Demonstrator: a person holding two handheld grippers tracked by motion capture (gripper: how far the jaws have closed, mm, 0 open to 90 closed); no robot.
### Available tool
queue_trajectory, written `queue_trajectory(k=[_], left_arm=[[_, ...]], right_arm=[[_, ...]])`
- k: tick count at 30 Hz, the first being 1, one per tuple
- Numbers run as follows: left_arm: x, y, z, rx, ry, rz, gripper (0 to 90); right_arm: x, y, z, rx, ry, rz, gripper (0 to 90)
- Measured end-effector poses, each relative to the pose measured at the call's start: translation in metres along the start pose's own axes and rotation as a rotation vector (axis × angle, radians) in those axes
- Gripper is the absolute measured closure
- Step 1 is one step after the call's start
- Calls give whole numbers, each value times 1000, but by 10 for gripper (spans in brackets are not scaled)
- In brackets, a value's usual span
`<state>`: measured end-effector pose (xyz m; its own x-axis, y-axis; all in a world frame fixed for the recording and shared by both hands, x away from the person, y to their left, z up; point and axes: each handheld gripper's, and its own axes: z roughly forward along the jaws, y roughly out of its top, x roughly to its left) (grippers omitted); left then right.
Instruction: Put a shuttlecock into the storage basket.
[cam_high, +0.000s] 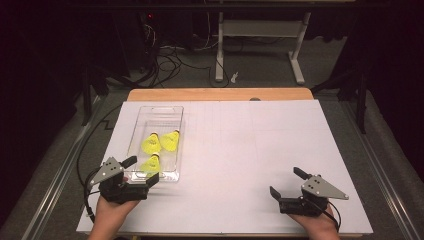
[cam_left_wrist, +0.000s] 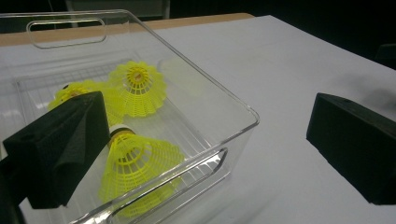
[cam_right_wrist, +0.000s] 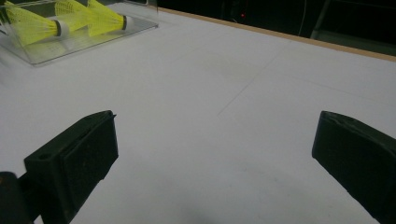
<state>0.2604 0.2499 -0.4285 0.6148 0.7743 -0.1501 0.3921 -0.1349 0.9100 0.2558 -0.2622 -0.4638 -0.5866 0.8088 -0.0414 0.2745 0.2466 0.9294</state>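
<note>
from above, my left hand-held gripper (cam_high: 141, 170) sits at the near end of the clear tray (cam_high: 141, 116) on the white bench (cam_high: 240, 150), jaws wide; my right hand-held gripper (cam_high: 286, 182) rests well apart, also wide. in the left gripper view, three yellow shuttlecocks (cam_left_wrist: 137, 86) lie in the tray, one jaw inside, one outside. in the right gripper view, wide jaws frame bare bench.

Your left gripper (cam_high: 142, 172) and right gripper (cam_high: 285, 182) are black and blocky, each topped by a grey three-cornered plate with dark screws, trailing a black cable, with matte wedge-shaped jaws.
</note>
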Motion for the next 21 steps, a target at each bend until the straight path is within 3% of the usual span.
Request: queue_trajectory(k=[6,9,16,21], left_arm=[[4,-5,4,5,1,13,5],[7,-7,5,4,-14,-12,3],[7,-9,9,49,-26,-16,3],[10,-9,4,14,-10,-29,3]], right_arm=[[0,0,-1,-8,-5,5,9],[0,0,-1,-15,-5,9,8],[2,0,-2,-18,-4,12,7],[2,1,-3,-22,-3,9,7]])
